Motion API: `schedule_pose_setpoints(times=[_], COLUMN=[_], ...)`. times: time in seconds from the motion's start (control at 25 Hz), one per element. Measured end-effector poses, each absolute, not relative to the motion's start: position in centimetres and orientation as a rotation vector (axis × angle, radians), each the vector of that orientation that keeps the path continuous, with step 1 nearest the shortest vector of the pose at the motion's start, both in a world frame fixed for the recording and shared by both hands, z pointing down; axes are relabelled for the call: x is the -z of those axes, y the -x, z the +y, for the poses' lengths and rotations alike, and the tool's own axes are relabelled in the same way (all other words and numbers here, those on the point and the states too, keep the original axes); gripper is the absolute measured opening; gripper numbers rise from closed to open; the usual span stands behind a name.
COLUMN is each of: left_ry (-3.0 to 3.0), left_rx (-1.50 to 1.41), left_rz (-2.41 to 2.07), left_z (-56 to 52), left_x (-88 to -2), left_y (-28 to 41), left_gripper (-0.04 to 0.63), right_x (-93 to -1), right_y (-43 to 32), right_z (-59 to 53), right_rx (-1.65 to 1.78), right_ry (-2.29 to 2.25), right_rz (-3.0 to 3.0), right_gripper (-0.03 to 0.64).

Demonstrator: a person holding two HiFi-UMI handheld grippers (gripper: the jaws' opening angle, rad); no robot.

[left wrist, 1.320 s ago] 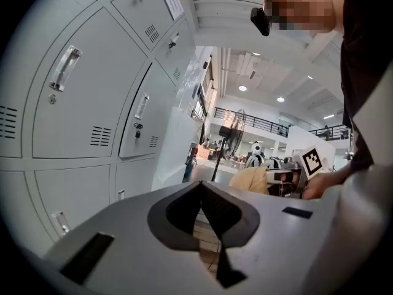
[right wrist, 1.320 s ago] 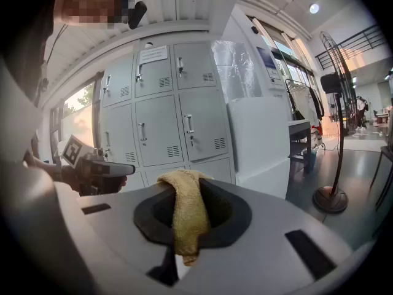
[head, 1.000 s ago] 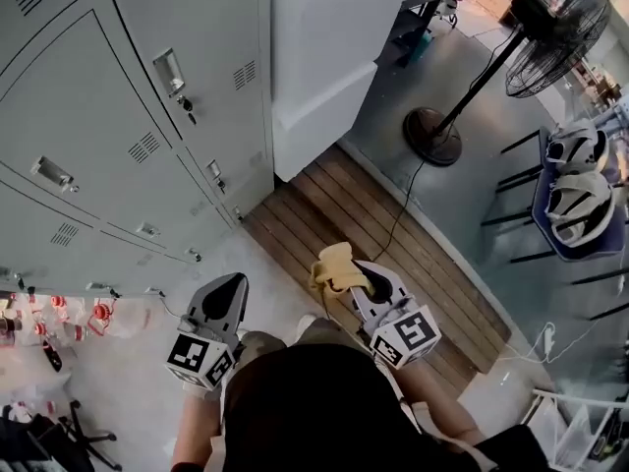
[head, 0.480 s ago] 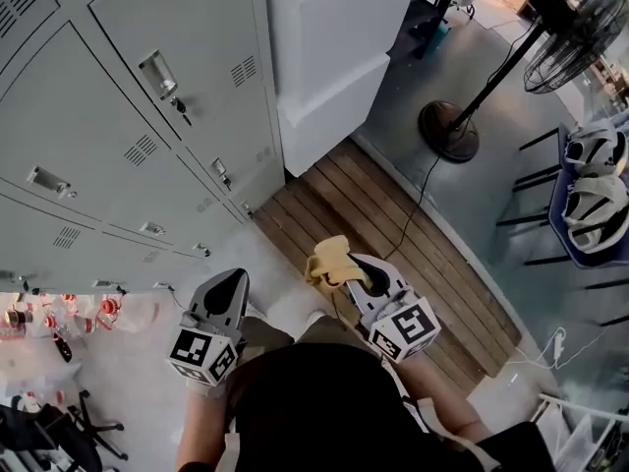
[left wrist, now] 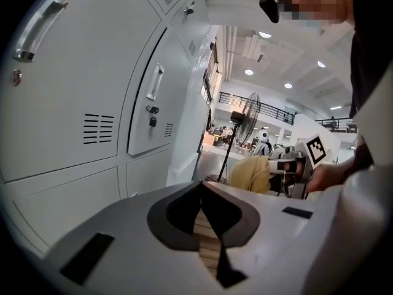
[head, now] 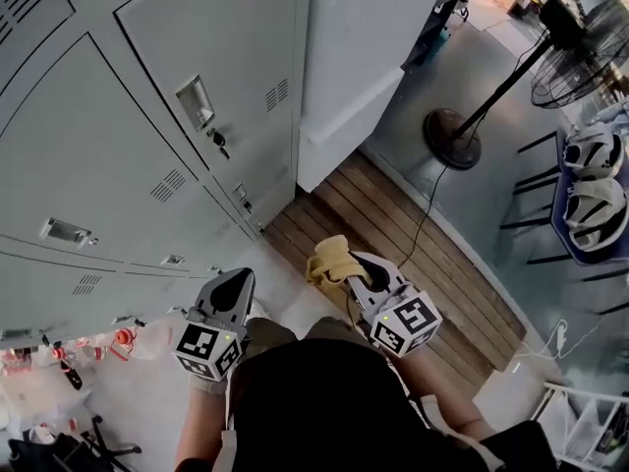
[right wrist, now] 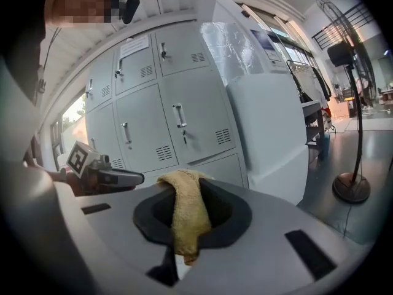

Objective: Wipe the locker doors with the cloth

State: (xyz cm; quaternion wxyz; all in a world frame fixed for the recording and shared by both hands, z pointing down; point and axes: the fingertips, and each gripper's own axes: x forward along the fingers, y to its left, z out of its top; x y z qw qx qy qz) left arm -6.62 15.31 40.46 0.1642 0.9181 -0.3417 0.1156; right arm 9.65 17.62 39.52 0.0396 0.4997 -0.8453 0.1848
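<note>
A bank of grey locker doors with handles and vent slots fills the upper left of the head view and stands ahead in the right gripper view. My right gripper is shut on a yellow cloth, which drapes over its jaws. My left gripper is shut with nothing in it and points toward the lower lockers. Both grippers hang some way short of the doors. The cloth also shows at the right of the left gripper view.
A white cabinet stands right of the lockers. A wooden slat platform lies below it. A pedestal fan with a cord stands at the right. Helmets rest at the far right. Red-capped bottles sit at lower left.
The view has shifted so the lockers sit further right and closer. Both grippers keep their pose, the cloth still held in the right one.
</note>
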Motion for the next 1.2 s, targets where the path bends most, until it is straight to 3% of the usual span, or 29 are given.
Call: schedule_pose_setpoints(times=[0.64, 1.2], left_ry=[-2.645, -2.53], left_rx=[-0.547, -0.544], left_rz=[-0.707, -0.869], left_z=[7.7, 6.8], left_x=[-42.9, -43.4], left_y=[16.0, 17.5], left_gripper=[0.009, 0.009], right_x=[-43.7, -49.1], right_y=[2.3, 5.1], right_z=[5.1, -2.9], right_rx=[-0.889, -1.408], right_ry=[-1.75, -1.629], right_rz=[-2.487, -2.523], right_gripper=[0.041, 0.041])
